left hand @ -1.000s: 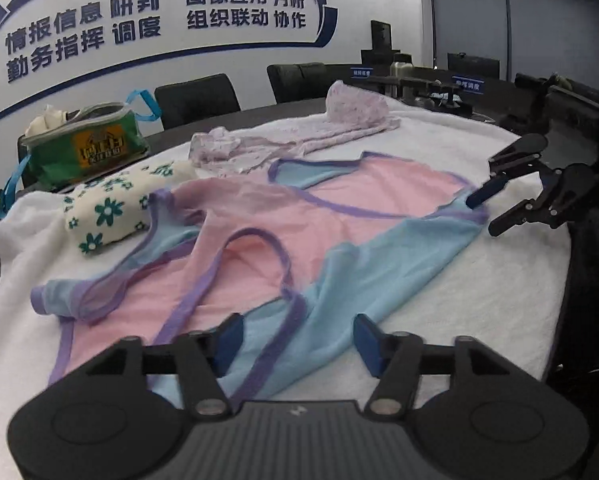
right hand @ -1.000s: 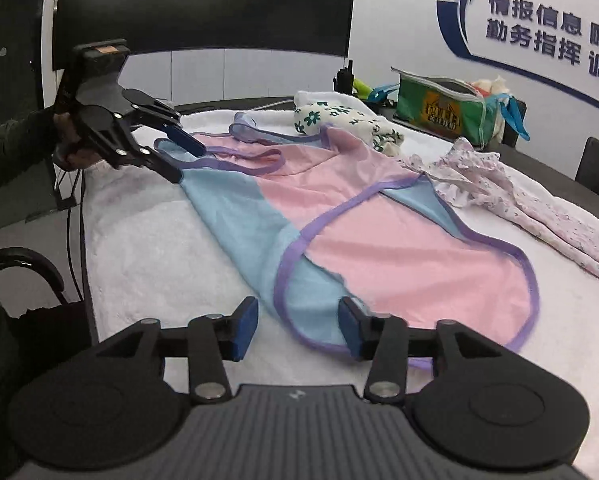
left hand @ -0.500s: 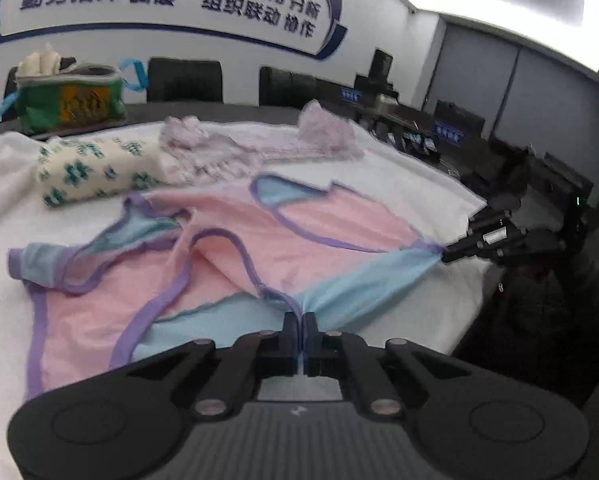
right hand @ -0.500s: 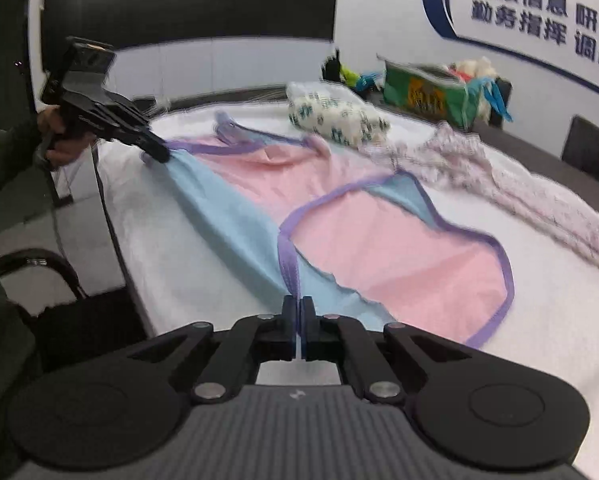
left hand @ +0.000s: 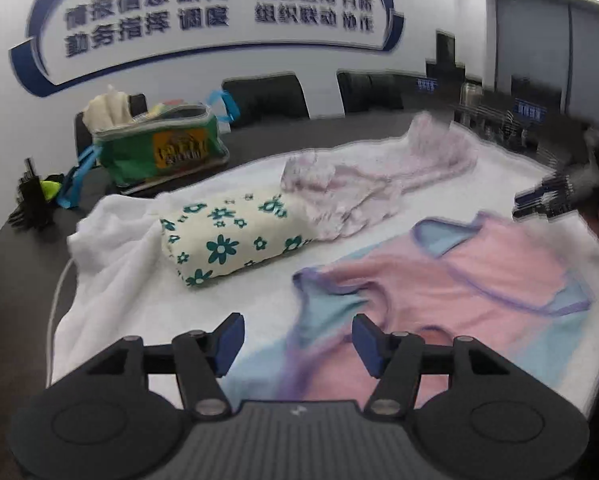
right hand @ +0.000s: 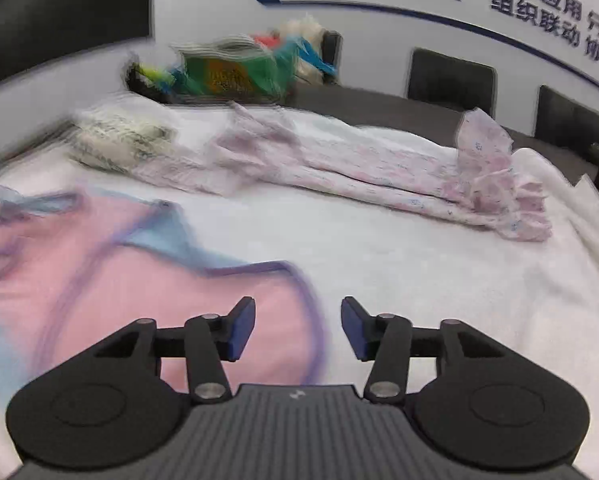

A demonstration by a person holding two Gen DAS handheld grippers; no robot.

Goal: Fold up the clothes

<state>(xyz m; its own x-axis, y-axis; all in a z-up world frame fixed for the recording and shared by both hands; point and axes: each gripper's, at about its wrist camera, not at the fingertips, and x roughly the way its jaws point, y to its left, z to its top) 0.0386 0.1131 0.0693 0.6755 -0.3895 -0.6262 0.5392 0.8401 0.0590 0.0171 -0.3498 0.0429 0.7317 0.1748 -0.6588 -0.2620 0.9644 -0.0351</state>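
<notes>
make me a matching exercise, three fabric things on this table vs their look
Things:
1. folded cream bundle
2. flat tank top with purple trim
3. long ruffled garment

Look:
A. pale lilac with a tiny print
B. pink and light blue panels
C. teal flower print

Pairs: 1-C, 2-B, 3-A

A green bag (left hand: 159, 152) stands on the dark table (left hand: 259, 148), black chairs (left hand: 265, 94) behind it.
</notes>
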